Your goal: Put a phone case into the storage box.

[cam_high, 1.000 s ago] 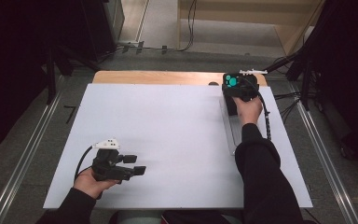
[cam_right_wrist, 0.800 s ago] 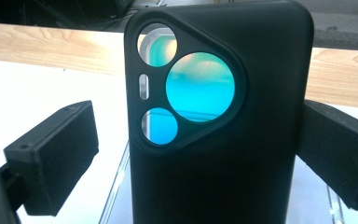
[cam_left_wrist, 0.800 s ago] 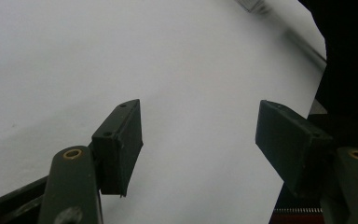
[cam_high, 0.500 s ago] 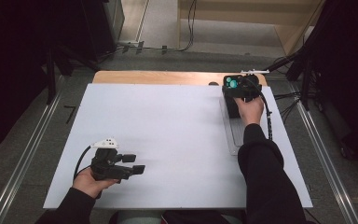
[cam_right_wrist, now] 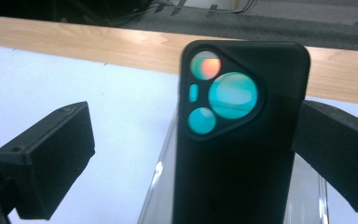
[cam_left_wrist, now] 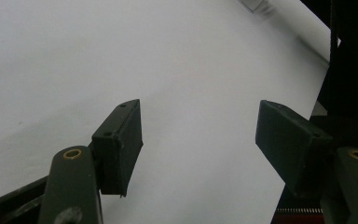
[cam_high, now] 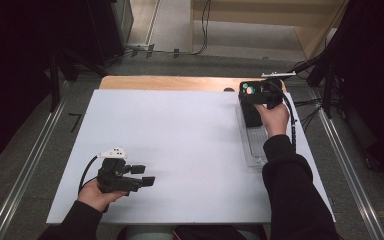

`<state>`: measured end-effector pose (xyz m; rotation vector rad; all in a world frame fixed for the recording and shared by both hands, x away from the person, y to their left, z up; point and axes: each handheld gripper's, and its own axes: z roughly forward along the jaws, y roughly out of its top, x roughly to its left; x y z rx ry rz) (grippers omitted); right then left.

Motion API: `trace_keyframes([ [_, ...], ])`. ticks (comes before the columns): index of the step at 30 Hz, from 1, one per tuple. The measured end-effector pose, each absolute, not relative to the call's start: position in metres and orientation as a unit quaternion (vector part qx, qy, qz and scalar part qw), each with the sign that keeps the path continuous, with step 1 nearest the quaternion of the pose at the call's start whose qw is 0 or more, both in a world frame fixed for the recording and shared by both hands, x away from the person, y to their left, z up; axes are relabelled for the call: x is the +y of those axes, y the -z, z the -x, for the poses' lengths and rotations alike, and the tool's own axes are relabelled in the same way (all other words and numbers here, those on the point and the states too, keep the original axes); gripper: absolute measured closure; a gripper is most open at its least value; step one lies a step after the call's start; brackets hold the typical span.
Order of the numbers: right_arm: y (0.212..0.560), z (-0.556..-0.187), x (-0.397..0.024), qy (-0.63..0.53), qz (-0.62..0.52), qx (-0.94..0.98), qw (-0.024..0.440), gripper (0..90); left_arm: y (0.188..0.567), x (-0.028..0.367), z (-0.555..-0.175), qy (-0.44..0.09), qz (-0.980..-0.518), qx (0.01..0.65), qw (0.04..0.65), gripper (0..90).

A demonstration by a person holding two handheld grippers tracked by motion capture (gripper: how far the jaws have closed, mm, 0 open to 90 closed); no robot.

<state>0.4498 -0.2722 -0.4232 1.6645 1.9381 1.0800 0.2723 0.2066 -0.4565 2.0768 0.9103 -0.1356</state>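
Observation:
A black phone (cam_right_wrist: pixel 237 158) with teal camera lenses stands tilted between the jaws of my right gripper (cam_right_wrist: pixel 200 140). The left jaw is well clear of the phone; the right jaw sits next to its edge. From above, the phone (cam_high: pixel 251 107) is at the table's far right, its lens end raised over a clear tray (cam_high: pixel 254 147), and the right gripper (cam_high: pixel 266 96) is at its far end, open. My left gripper (cam_high: pixel 145 175) rests near the front left of the table, open, with nothing between its fingers (cam_left_wrist: pixel 121 140).
A white sheet (cam_high: pixel 180 145) covers the table, with a bare wooden strip (cam_high: pixel 170 82) along the far edge. Cables (cam_high: pixel 305 107) hang off the right side. Dark floor and metal rails surround the table.
The right hand and its gripper have lifted slightly and shifted a little right beside the phone. The left gripper has stayed put.

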Motion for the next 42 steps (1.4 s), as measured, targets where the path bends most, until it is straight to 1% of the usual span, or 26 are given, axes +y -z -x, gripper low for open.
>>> trace_keyframes([
  [4,0.414,-0.441,-0.267,-0.388,-0.580,0.697,0.165,0.0,0.456,0.206,-0.272,0.055,-0.829,0.363,0.422,32.5],
  [9,0.404,-0.431,-0.259,-0.388,-0.561,0.715,0.154,0.0,0.456,0.206,-0.273,0.056,-0.829,0.364,0.421,32.6],
  [13,0.401,-0.425,-0.251,-0.390,-0.540,0.731,0.147,0.0,0.456,0.206,-0.273,0.055,-0.830,0.363,0.420,32.5],
  [16,0.403,-0.421,-0.247,-0.390,-0.530,0.741,0.131,0.0,0.456,0.207,-0.273,0.056,-0.829,0.365,0.421,32.5],
  [17,0.403,-0.419,-0.246,-0.390,-0.528,0.744,0.126,0.8,0.456,0.207,-0.273,0.056,-0.829,0.364,0.421,32.5],
  [19,0.404,-0.415,-0.244,-0.389,-0.525,0.747,0.123,9.3,0.456,0.207,-0.274,0.056,-0.829,0.364,0.421,32.5],
  [20,0.404,-0.413,-0.242,-0.388,-0.525,0.748,0.123,11.6,0.456,0.207,-0.274,0.056,-0.829,0.364,0.422,32.5],
  [26,0.412,-0.402,-0.233,-0.392,-0.497,0.766,0.107,13.2,0.456,0.207,-0.275,0.058,-0.829,0.365,0.420,32.5],
  [28,0.415,-0.398,-0.231,-0.398,-0.495,0.766,0.102,18.6,0.456,0.207,-0.275,0.058,-0.828,0.364,0.422,32.5],
  [42,0.415,-0.363,-0.219,-0.417,-0.455,0.784,0.062,23.0,0.454,0.207,-0.277,0.060,-0.827,0.361,0.427,32.5],
])
